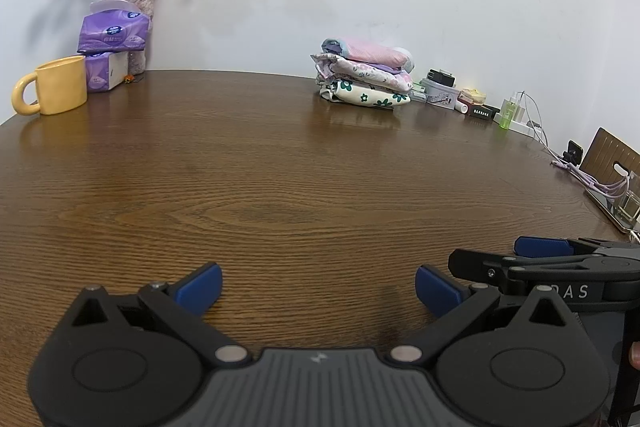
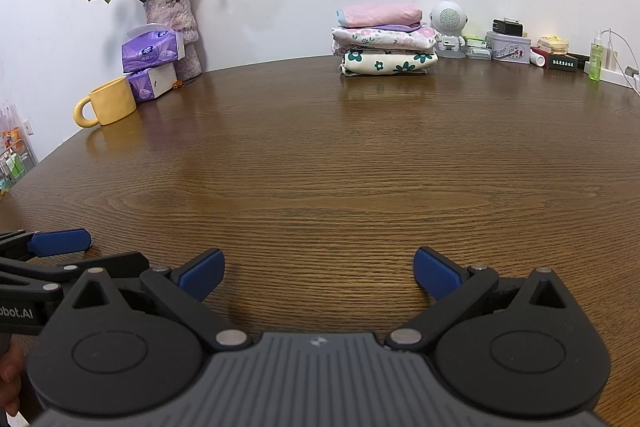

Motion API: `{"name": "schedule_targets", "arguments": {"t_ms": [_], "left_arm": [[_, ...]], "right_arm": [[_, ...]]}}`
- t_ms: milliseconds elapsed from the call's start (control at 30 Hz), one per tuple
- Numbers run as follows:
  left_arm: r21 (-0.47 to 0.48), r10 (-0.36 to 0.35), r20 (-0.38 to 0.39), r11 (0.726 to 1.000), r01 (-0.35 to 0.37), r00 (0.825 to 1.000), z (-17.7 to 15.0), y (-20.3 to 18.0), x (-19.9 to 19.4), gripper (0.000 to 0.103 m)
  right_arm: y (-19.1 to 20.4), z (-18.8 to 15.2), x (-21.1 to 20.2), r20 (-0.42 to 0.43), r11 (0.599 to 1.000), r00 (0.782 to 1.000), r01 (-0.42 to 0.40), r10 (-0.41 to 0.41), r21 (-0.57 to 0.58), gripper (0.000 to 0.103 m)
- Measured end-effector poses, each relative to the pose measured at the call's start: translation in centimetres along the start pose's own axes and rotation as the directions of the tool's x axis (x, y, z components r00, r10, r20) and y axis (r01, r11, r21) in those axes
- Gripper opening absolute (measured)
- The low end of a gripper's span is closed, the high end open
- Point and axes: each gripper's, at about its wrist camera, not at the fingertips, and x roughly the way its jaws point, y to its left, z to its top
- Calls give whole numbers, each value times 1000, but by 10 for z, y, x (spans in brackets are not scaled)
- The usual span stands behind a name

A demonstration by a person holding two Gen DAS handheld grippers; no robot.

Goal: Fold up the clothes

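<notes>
I hold both the left gripper point(image 1: 318, 287) and right gripper point(image 2: 318, 273) wide and empty over the bare table point(image 2: 320, 167), with the folded stack point(image 2: 386, 41) well ahead by the wall, likely nearer my right.

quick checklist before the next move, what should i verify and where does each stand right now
1. Left gripper open, nothing held: ok.
2. Right gripper open, nothing held: ok.
3. Folded clothes stacked squarely near the wall: ok.
4. Unfolded garment within reach: not ok, none shows on the table.
5. Yellow mug and tissue packs away from the work area: ok.
6. Grippers apart from each other: cannot tell, they sit side by side, very close.
</notes>
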Motion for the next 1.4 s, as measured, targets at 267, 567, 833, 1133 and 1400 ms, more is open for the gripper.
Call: {"name": "schedule_targets", "arguments": {"t_ms": [267,567,833,1133,1400], "left_arm": [[-1,4,1,1000,-4,1000,0,0,0,103],[-2,6,3,1000,-6,1000,0,1,-1,103],[1,6,5,1000,-6,1000,0,1,-1,103],[14,2,14,1000,-3,1000,-1,0,-3,103],[22,-2,20,1000,2,1000,-1,-2,-3,103]], "right_arm": [[-3,0,-1,10,1000,1000,-7,7,17,103],[-5,0,-1,18,999,1000,-13,13,29,103],[-4,0,-3,30,1000,1000,-10,9,21,103],[-4,0,-3,29,1000,1000,-9,9,19,103],[-2,0,-3,28,1000,1000,-7,7,17,103]]}}
